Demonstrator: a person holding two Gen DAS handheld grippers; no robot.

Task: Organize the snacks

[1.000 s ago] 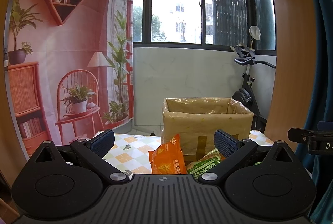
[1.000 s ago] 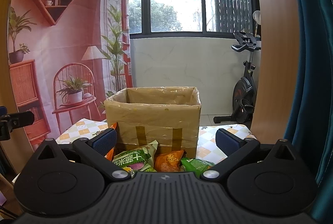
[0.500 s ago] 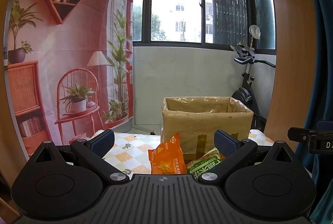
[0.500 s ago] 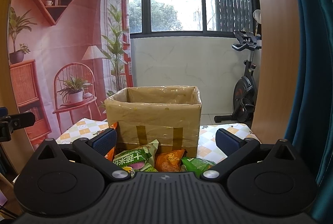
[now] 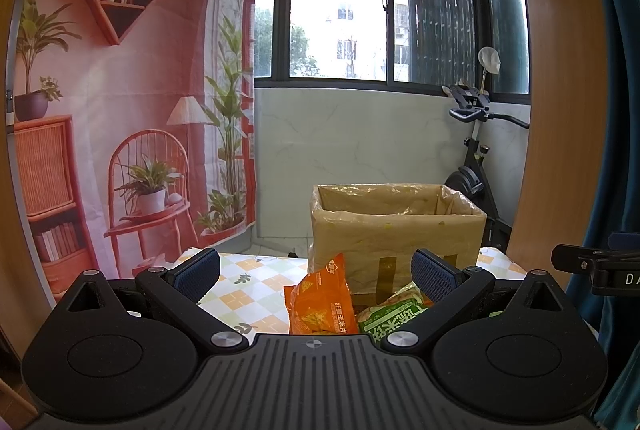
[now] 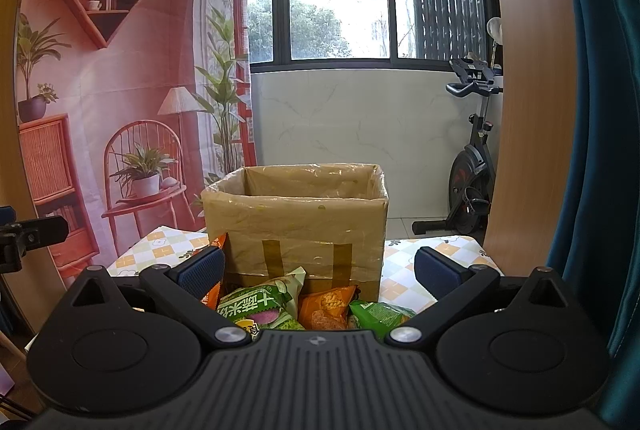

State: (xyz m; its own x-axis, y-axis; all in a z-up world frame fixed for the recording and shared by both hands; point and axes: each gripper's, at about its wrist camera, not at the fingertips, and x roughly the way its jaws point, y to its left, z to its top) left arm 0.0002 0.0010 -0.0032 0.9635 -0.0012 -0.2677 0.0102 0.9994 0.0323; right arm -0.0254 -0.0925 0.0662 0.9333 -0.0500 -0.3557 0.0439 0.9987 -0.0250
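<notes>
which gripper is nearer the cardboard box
Right. The right gripper faces the cardboard box head-on; the left gripper sits off to its left, slightly farther.

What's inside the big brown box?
Only the cardboard box's plastic-lined inner walls show near the rim. Its front wall hides the bottom, so any contents cannot be seen. The snack bags lie outside, in front.

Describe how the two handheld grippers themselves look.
Both match: the left gripper and right gripper have matte black ribbed bodies, round black side discs, silver pivot screws and angled black fingers tipped with dark blue textured pads. No cables, hands or sleeves show.
</notes>
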